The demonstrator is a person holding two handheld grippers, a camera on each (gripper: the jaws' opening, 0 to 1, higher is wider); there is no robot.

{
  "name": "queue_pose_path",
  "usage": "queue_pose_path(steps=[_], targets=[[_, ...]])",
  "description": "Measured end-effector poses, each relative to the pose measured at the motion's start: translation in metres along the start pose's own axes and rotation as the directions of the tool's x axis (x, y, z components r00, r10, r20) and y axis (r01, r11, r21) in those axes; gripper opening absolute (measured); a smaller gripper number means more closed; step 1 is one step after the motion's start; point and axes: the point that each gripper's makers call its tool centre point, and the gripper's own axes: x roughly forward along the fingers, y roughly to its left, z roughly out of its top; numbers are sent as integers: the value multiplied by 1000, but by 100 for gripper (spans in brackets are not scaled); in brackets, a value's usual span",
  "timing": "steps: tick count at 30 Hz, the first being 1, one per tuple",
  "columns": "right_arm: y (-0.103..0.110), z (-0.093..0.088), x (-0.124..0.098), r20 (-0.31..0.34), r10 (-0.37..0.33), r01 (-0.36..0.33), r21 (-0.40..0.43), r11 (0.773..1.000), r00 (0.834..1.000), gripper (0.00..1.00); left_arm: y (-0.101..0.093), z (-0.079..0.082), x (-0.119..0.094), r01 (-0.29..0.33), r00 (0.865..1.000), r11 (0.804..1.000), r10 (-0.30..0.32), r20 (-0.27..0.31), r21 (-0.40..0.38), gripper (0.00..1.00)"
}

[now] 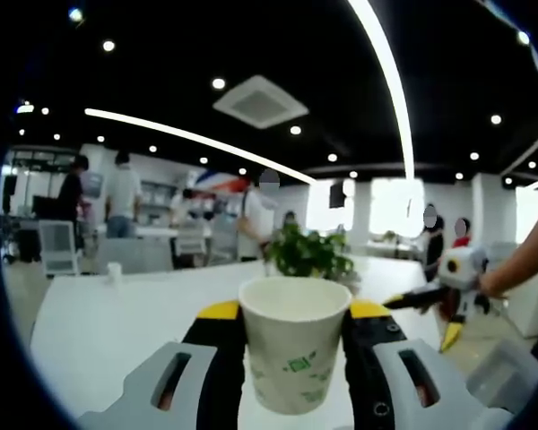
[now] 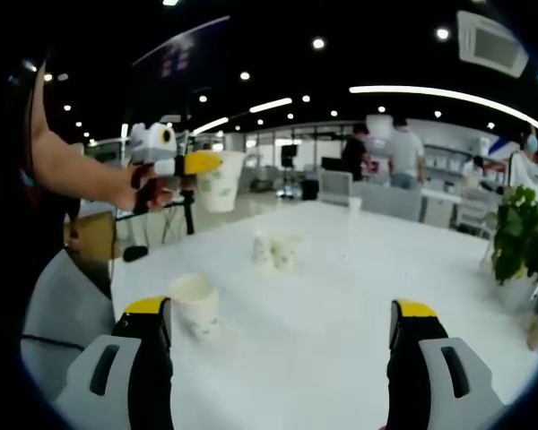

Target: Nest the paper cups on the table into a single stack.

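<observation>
A white paper cup with green print stands upright between the yellow-tipped jaws of my left gripper, which is shut on it. In the right gripper view that same held cup hangs above the table's far left edge in the left gripper. My right gripper stands wide open over the white table, nothing between its jaws. One cup sits just beside its left jaw. Two more cups stand close together farther out.
A potted green plant stands at the table's right edge, also the plant behind the held cup. A small cup sits at a far table end. Chairs, desks and several people fill the room behind.
</observation>
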Motion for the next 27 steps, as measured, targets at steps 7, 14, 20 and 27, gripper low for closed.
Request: queue_pose_path(steps=[7, 14, 20, 27], targets=[[0, -1, 0, -1, -1, 1, 1, 1000, 1000, 100, -7, -6, -3, 7, 1000, 1000, -7, -7, -2, 40], [-1, -2, 0, 1, -1, 1, 1, 1000, 1000, 100, -19, -15, -9, 14, 1000, 1000, -14, -21, -4, 41], [0, -3, 0, -1, 0, 0, 1, 1000, 1000, 100, -24, -17, -11, 18, 1000, 1000, -19, -15, -21, 41], [2, -4, -2, 0, -1, 1, 3, 1000, 1000, 100, -45, -18, -16, 33, 999, 999, -33, -13, -10, 41]])
